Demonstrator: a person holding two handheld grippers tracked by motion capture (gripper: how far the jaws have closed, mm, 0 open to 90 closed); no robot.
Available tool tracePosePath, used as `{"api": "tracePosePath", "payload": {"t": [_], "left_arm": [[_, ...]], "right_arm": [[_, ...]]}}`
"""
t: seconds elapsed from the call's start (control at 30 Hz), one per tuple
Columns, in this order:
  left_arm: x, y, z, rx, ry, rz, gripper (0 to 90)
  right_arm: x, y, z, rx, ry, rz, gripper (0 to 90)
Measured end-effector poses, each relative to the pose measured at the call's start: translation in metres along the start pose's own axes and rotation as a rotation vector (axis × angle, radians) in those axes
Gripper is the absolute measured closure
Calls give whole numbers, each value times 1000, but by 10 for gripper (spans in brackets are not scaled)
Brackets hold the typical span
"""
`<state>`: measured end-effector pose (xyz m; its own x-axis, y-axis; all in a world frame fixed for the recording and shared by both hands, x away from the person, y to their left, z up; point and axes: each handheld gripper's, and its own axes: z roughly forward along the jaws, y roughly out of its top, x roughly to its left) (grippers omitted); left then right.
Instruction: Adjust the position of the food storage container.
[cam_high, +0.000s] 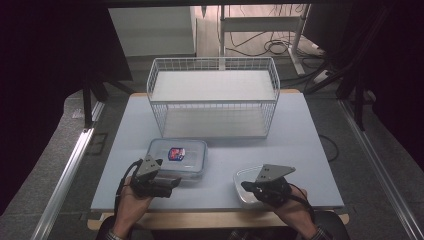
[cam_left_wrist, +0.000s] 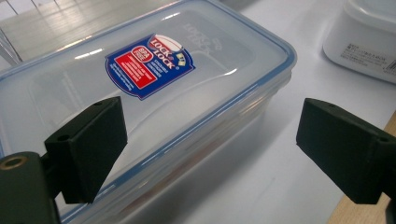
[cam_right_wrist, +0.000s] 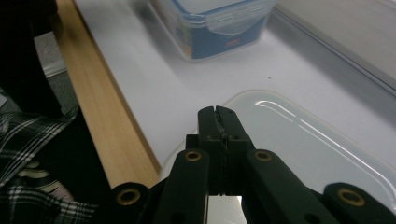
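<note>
Clear lidded container: blue shield sticker on lid, reading "LOCK & LOCK"; same name embossed at the sticker's 2 o'clock. White tub: label print illegible.

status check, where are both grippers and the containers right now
Left gripper open, jaws astride the corner of the blue-rimmed lidded box. Right gripper shut, empty, over the white container. Wire basket behind; nothing in the way.

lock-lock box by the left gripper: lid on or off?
On. The clear lid with the blue seal rim sits flat on the lock-lock box, its label facing up. Whether the side latches are snapped down, cannot tell.
</note>
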<state>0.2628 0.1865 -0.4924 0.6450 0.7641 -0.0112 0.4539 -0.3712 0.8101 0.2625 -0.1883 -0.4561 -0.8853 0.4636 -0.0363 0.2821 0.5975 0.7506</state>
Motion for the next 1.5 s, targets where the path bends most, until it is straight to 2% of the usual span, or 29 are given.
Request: {"api": "tracePosePath", "payload": {"t": [0.17, 0.37, 0.43, 0.53, 0.6, 0.77, 0.9, 0.93, 1.0, 1.07, 1.13, 1.23, 1.33, 1.5], "left_arm": [[-1, 1, -1, 3, 3, 6, 89], [0, 1, -1, 5, 8, 0, 90], [0, 1, -1, 7, 9, 2, 90], [0, 1, -2, 8, 13, 3, 90], [0, 1, -1, 8, 14, 3, 90], [-1, 1, -1, 8, 14, 5, 90], [0, 1, -1, 10, 15, 6, 90], [0, 1, -1, 10, 15, 6, 90], [-1, 0, 0, 11, 13, 6, 90], [-1, 0, 0, 11, 14, 6, 90], [0, 0, 0, 11, 13, 6, 90], [-1, 0, 0, 10, 14, 7, 90], [-1, 0, 0, 11, 14, 8, 90], [-1, 0, -1, 5, 15, 5, 90]], "right_arm": [[9, 1, 2, -3, 38, -16, 896], [19, -1, 14, 33, 84, -40, 895], [21, -2, 17, 50, 78, -41, 895], [17, -3, 18, 46, 86, -22, 895], [17, -3, 17, 38, 70, -25, 895], [11, -3, 15, 31, 71, 13, 896], [13, -2, 15, 35, 46, 1, 895], [14, -2, 15, 36, 47, 0, 895], [14, -3, 17, 43, 85, 14, 895], [17, -3, 20, 50, 98, 6, 895], [20, -2, 23, 60, 90, -9, 895], [19, -2, 25, 64, 91, -2, 896], [18, -3, 25, 75, 60, -12, 896], [8, -6, 23, 92, 19, 7, 896]]}}
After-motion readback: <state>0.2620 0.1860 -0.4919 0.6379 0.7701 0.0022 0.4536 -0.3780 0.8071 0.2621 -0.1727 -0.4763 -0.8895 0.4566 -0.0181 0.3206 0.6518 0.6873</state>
